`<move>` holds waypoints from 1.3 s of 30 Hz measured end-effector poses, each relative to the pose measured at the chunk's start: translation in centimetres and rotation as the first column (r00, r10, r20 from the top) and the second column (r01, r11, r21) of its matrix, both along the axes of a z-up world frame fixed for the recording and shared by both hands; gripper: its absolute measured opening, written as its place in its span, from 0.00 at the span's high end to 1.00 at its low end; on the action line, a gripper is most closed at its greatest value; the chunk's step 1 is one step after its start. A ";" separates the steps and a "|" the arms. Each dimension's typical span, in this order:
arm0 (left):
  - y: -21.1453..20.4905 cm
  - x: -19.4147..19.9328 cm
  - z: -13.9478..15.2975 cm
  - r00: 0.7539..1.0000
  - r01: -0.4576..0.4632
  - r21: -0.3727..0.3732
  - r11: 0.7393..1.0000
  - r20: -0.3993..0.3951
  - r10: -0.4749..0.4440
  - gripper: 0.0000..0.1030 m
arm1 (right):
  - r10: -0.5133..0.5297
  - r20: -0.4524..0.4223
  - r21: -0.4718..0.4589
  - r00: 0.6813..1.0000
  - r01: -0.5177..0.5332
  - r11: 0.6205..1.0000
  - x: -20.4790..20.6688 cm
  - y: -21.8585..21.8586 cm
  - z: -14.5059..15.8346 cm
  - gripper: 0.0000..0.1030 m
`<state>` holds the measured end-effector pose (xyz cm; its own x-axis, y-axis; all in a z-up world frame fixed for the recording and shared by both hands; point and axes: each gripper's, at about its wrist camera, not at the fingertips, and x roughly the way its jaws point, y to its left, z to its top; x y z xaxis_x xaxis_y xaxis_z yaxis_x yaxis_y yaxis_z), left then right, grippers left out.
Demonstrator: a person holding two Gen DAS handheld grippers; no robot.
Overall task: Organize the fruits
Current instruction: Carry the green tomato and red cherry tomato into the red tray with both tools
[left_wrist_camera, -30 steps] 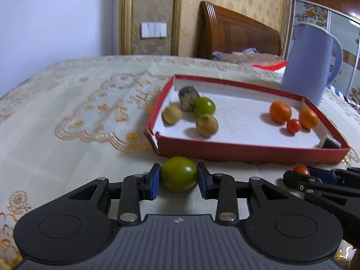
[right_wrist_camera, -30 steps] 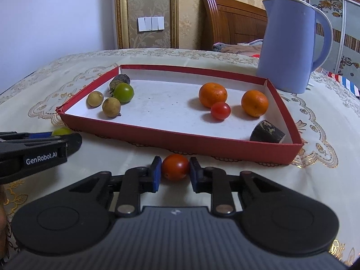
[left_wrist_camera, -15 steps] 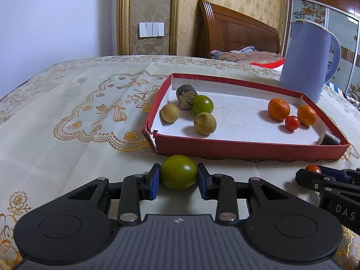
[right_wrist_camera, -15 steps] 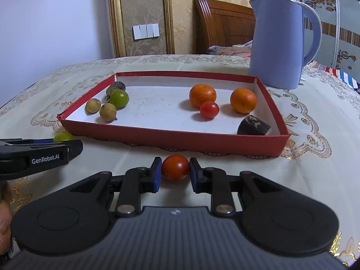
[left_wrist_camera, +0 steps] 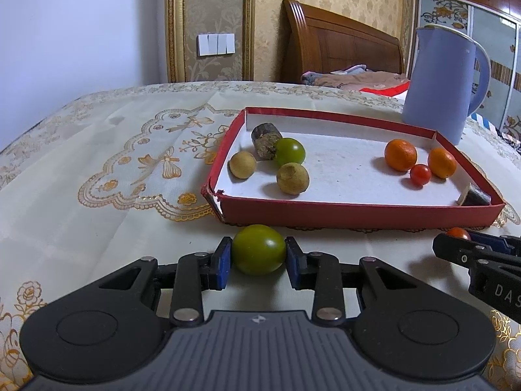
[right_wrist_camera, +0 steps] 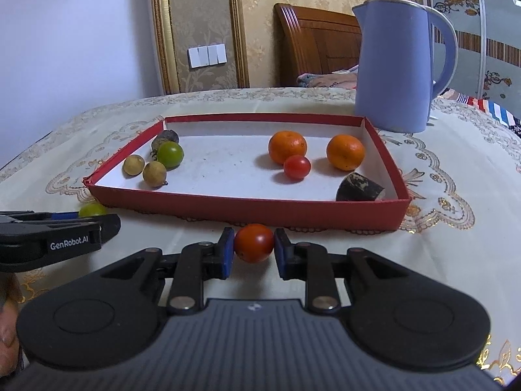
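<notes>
My left gripper [left_wrist_camera: 259,250] is shut on a green tomato [left_wrist_camera: 259,247] just in front of the red tray [left_wrist_camera: 358,213]. My right gripper [right_wrist_camera: 254,243] is shut on a red tomato [right_wrist_camera: 254,242] before the tray's front wall [right_wrist_camera: 247,210]. In the tray's left part lie a green tomato [left_wrist_camera: 289,152], two tan round fruits [left_wrist_camera: 292,178] and a dark stub [left_wrist_camera: 265,136]. In its right part lie two oranges [right_wrist_camera: 287,147], a red tomato [right_wrist_camera: 296,167] and a dark stub [right_wrist_camera: 358,189].
A tall blue jug [right_wrist_camera: 394,65] stands behind the tray's right far corner. The table carries a cream embroidered cloth [left_wrist_camera: 130,169]. A wooden headboard [left_wrist_camera: 338,49] and a wall are behind the table.
Both grippers have drawn back a little from the tray and risen slightly, each still holding its tomato. The tray's fruits have not moved.
</notes>
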<state>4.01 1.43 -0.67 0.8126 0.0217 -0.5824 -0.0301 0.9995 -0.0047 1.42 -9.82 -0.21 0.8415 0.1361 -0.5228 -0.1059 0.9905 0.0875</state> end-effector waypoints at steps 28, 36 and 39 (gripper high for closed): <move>-3.0 4.2 3.3 0.997 0.041 0.031 0.999 0.059 -0.043 0.68 | -0.053 0.000 -0.013 0.999 0.053 0.998 5.9 -0.9 2.1 0.76; -3.4 6.2 2.3 0.998 0.053 0.028 0.998 0.022 -0.054 0.68 | -0.034 -0.052 -0.030 0.998 0.032 0.999 7.5 0.0 0.8 0.76; -3.5 6.5 2.1 0.998 0.059 0.040 0.997 0.034 -0.060 0.68 | -0.031 -0.064 -0.034 0.997 0.029 0.999 8.1 0.2 0.6 0.76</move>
